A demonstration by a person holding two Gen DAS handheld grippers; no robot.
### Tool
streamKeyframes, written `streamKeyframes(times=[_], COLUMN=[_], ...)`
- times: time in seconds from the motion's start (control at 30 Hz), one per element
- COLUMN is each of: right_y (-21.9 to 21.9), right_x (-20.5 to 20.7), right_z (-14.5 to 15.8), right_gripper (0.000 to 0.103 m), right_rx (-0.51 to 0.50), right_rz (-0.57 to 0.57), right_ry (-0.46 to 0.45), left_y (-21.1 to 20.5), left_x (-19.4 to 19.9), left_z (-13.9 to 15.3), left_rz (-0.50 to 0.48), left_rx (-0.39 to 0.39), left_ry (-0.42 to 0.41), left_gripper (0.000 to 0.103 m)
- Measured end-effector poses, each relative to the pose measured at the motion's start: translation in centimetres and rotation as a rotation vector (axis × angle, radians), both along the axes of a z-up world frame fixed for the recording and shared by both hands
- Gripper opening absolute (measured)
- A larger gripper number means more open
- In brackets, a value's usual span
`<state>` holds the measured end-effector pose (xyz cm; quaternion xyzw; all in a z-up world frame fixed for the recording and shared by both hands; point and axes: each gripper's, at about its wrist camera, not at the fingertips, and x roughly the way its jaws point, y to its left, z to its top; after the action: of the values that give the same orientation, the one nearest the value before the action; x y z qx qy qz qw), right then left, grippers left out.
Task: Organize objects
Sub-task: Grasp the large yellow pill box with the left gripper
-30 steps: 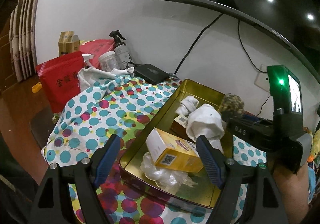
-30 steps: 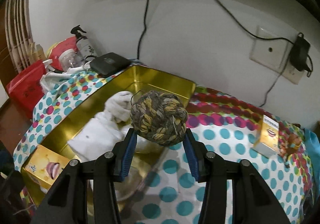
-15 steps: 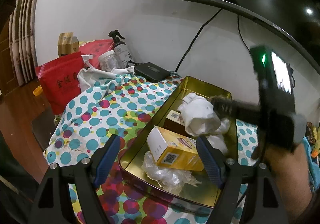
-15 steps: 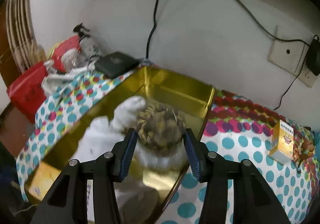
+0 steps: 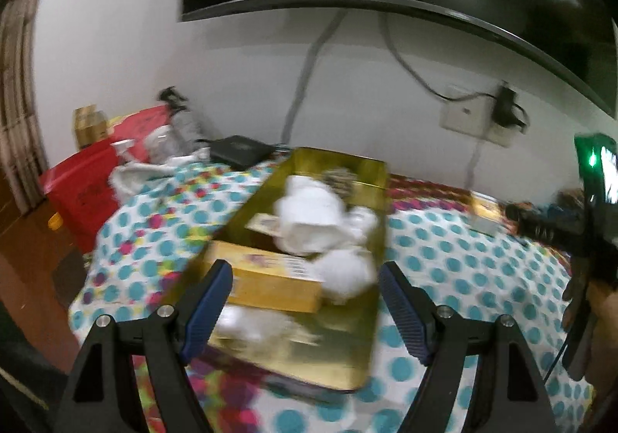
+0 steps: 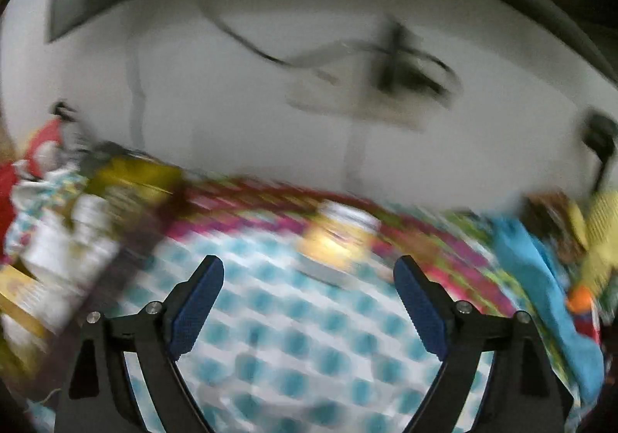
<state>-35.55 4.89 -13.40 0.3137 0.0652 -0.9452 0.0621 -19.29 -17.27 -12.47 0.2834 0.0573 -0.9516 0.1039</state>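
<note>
— Left gripper (image 5: 305,294): how do its jaws stand?
— Apart, with nothing clamped. Between its blue pads the near end of the gold tin tray (image 5: 380,178) shows, low over the dotted cloth (image 5: 455,259).
— What lies left of the tray?
— A red bag (image 5: 83,178), a spray bottle (image 5: 181,116) and a flat black box (image 5: 239,149), all near the wall.
— And in the tray?
— A yellow carton (image 5: 270,280) at the near end, white bundles (image 5: 309,216) in the middle, and the woven rope ball (image 5: 340,178) at the far end, touching the white stuff. Blur hides the finer detail.
— Right of the tray?
— A small yellow box (image 5: 483,214) on the cloth, well apart from it, then the person's hand (image 5: 606,328) holding the other tool.
— Right gripper (image 6: 309,298)?
— Its jaws are opening, wide apart with nothing between them; only the cloth lies below, and the small box (image 6: 340,240) just beyond. That view is heavily smeared.
</note>
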Motion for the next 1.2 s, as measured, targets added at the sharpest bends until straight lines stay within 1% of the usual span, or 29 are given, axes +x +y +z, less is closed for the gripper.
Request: streamKeyframes(times=[0.07, 0.1, 0.17, 0.2, 0.23, 0.3, 0.33, 0.4, 0.47, 0.5, 0.57, 0.63, 0.7, 0.8, 0.87, 0.93, 1.0, 1.03, 1.07, 1.1, 1.17, 1.2], right_y=[3.4, 5.2, 7.6, 8.8, 9.7, 10.9, 11.2, 11.6, 11.6, 11.6, 11.8, 12.1, 12.6, 13.3, 13.6, 13.7, 13.8, 13.8, 13.7, 13.5, 13.2, 13.1], right_x=[-0.2, -0.3, -0.3, -0.2, -0.1, -0.1, 0.0, -0.3, -0.9, -1.2, -1.8, -2.1, -2.1, -2.3, -2.5, -2.6, -2.6, -2.6, -2.6, -2.5, -2.5, -2.5], right_z=[-1.2, -1.8, -2.2, -2.3, -2.4, -2.4, -2.3, -2.4, -2.7, -3.1, -3.7, -4.0, -4.1, -4.6, -4.8, -5.0, -5.0, -5.1, -5.1, -5.0, -5.0, -5.0], right_gripper=[0.088, 0.088, 0.088, 0.088, 0.089, 0.089, 0.09, 0.095, 0.095, 0.095, 0.096, 0.096, 0.097, 0.098, 0.099, 0.099, 0.099, 0.1, 0.1, 0.101, 0.102, 0.102], right_rx=[-0.008, -0.009, -0.022, -0.031, -0.036, -0.043, -0.046, -0.066, -0.077, -0.079, -0.079, -0.088, -0.114, -0.141, -0.156, -0.162, -0.163, -0.159, -0.154, -0.144, -0.13, -0.126], right_rz=[-0.057, -0.084, -0.106, -0.115, -0.123, -0.138, -0.141, -0.137, -0.13, -0.128, -0.136, -0.151, -0.159, -0.189, -0.195, -0.199, -0.203, -0.205, -0.204, -0.201, -0.198, -0.194], right_ry=[-0.033, -0.041, -0.052, -0.05, -0.041, -0.031, -0.024, -0.017, -0.028, -0.039, -0.077, -0.097, -0.1, -0.126, -0.143, -0.154, -0.159, -0.159, -0.158, -0.154, -0.15, -0.151], left_y=[2.0, 3.1, 5.2, 6.6, 7.5, 10.2, 11.3, 13.5, 15.3, 16.3, 17.8, 19.0, 20.2, 21.0, 21.4, 21.5, 21.5, 21.6, 21.7, 21.7, 21.5, 21.1], left_x=[-1.2, -2.0, -4.1, -5.7, -6.5, -8.9, -10.0, -12.3, -14.7, -16.2, -18.3, -20.5, -22.4, -24.1, -25.2, -26.3, -27.5, -28.1, -28.7, -29.0, -28.8, -28.2], left_z=[0.0, 0.1, 0.1, 0.0, 0.0, -0.1, 0.0, 0.3, 0.1, -0.1, -1.1, -2.5, -4.3, -6.1, -7.0, -7.8, -7.8, -7.7, -7.8, -7.7, -7.0, -6.3], left_rz=[-0.05, -0.082, -0.133, -0.174, -0.192, -0.239, -0.263, -0.287, -0.305, -0.318, -0.332, -0.371, -0.368, -0.377, -0.365, -0.374, -0.362, -0.365, -0.365, -0.373, -0.348, -0.351], left_rx=[0.004, 0.018, 0.038, 0.049, 0.04, -0.017, -0.029, -0.057, -0.086, -0.084, -0.103, -0.079, -0.117, -0.117, -0.141, -0.124, -0.093, -0.093, -0.104, -0.096, -0.109, -0.091], left_ry=[-0.007, -0.009, -0.035, -0.05, -0.054, -0.07, -0.068, -0.06, -0.076, -0.078, -0.115, -0.172, -0.218, -0.256, -0.274, -0.307, -0.302, -0.304, -0.318, -0.321, -0.319, -0.296], left_gripper=[0.08, 0.08, 0.08, 0.08, 0.08, 0.08, 0.08, 0.08, 0.08, 0.08, 0.08, 0.08, 0.08, 0.08, 0.08, 0.081, 0.082, 0.078, 0.066, 0.049, 0.051, 0.051])
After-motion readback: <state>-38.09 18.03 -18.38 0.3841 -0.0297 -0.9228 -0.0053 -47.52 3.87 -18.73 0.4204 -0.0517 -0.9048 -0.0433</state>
